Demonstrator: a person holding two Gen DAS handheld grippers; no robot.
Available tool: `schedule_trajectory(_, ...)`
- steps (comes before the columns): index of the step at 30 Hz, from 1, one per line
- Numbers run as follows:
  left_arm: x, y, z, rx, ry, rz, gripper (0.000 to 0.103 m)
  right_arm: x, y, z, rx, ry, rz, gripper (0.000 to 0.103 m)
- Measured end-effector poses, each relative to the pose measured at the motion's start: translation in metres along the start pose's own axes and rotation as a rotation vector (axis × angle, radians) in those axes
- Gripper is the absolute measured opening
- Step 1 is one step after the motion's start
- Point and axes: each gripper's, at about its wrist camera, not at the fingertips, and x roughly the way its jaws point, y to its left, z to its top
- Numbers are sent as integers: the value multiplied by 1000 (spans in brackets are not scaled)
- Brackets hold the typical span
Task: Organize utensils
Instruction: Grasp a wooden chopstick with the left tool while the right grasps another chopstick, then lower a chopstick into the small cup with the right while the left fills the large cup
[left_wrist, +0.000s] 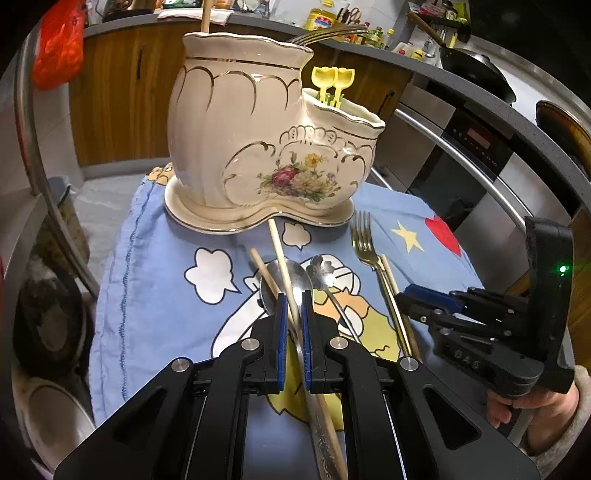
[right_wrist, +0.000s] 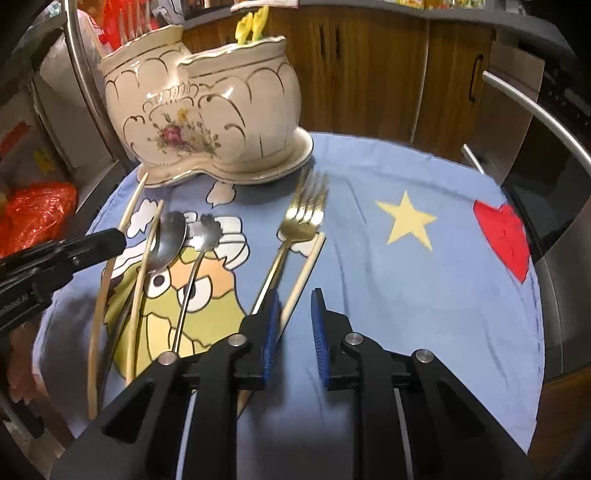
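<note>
Nearest to you, your left hand-held gripper (left_wrist: 293, 301) has its blue pads nearly together around a pale chopstick (left_wrist: 281, 258), which runs lengthwise out of the jaws and away toward the ceramic holder. The handle of the large spoon (left_wrist: 295, 284) passes under the same pads, so from here you cannot tell whether the pads pinch the chopstick alone or both. A second chopstick (left_wrist: 264, 275) lies just to its left across the spoon's bowl.

Your right hand-held gripper (right_wrist: 295, 314) stands partly open with nothing between the pads. The gold fork (right_wrist: 299, 225) and the chopstick beside it (right_wrist: 303, 273) lie just left of that gap, their handles slipping behind the left pad. Both point away from you, tilted a little rightward toward the holder. To take either, you would likely need to shift that hand a touch left.

Between the two pairs, the small spoon (right_wrist: 195, 258) rests on the blue cartoon cloth (right_wrist: 406, 295) covering the worktop.

Farthest off stands the two-compartment ceramic holder (left_wrist: 236, 140): the tall compartment carries a fork and a wooden handle, the low one yellow picks (left_wrist: 330, 83).
</note>
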Motion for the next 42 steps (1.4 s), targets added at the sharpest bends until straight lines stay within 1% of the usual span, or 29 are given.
schedule_trajectory(3,-1,0,-1,3,-3,2,8,1,9,-1,-39,-6,-38,17)
schedule_trajectory(4,-2,0,-1,3,-2,0,8,2,10,-1,-39,-8,-37,12)
schedule_trajectory(5,-2,0,-1,6,-3,0,8,2,9,-1,-28,-5,-24,9)
schedule_trajectory(8,-5,-3,-1,15,-13,-3,8,1,2,-1,22,-4,8,6)
schedule_trajectory(9,-6,-3,-1,18,-19,-3,5,-3,-1,-1,42,-17,22,5)
schedule_trajectory(14,-18,-4,0,35,-57,-7,5,-27,-12,4,65,-128,29,5)
schedule_trajectory(16,-18,-3,-1,34,-57,-3,5,-30,-16,2,80,-142,31,5)
schedule_trajectory(19,-22,-3,0,33,-69,-9,5,-36,-25,5,118,-173,73,5)
schedule_trajectory(23,-37,-3,2,32,-109,-18,5,-53,-26,10,139,-246,109,5)
schedule_trajectory(30,-82,-10,21,78,-246,-3,5,-84,-30,24,177,-379,160,5)
schedule_trajectory(33,-94,-13,33,94,-285,-14,5,-95,-29,34,183,-441,178,5)
schedule_trajectory(38,-126,-10,68,113,-386,-31,5,-108,-25,65,172,-507,208,5)
schedule_trajectory(41,-146,-4,94,120,-458,-16,5,-116,-24,88,163,-556,234,5)
schedule_trajectory(42,-153,0,106,124,-493,0,5,-120,-23,98,156,-580,236,5)
